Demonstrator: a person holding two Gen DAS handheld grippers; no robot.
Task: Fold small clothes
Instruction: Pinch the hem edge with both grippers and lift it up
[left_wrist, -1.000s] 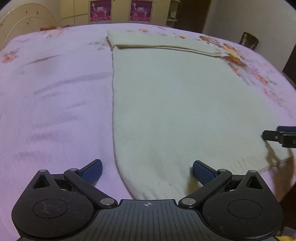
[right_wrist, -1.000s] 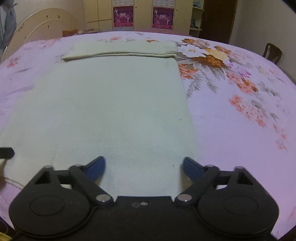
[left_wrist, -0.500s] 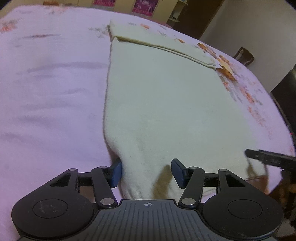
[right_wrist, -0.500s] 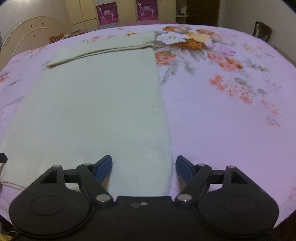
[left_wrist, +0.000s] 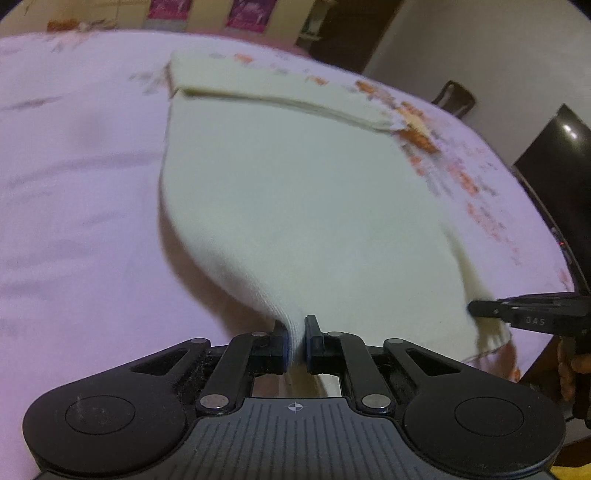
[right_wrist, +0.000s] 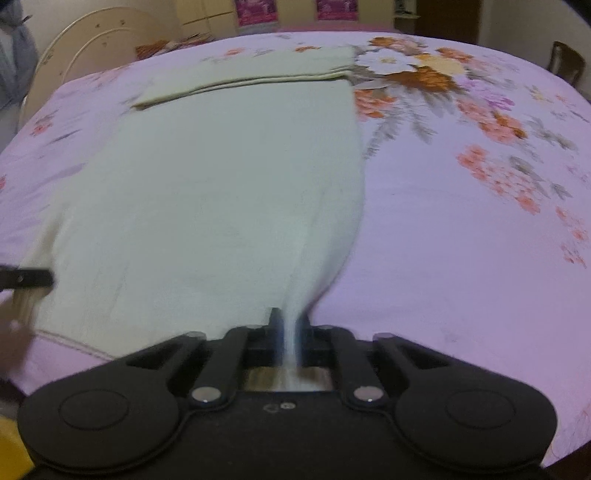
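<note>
Grippers (left_wrist: 295, 334) pinch garment (left_wrist: 295, 192) on floral bedspread (right_wrist: 461, 221)

two low, close wrist views across the bed (left_wrist: 74, 184), perhaps sharing the cloth (left_wrist: 295, 203)

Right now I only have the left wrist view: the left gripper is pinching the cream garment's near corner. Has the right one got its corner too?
Observer: Yes. The right gripper is shut on the cream garment, cloth pulled up between its fingers.
Operator: What lies beside that corner?
Observer: Bare pink bedsheet, with an orange flower print further off.
Operator: And the far end?
Observer: A folded band lies flat across it.
</note>
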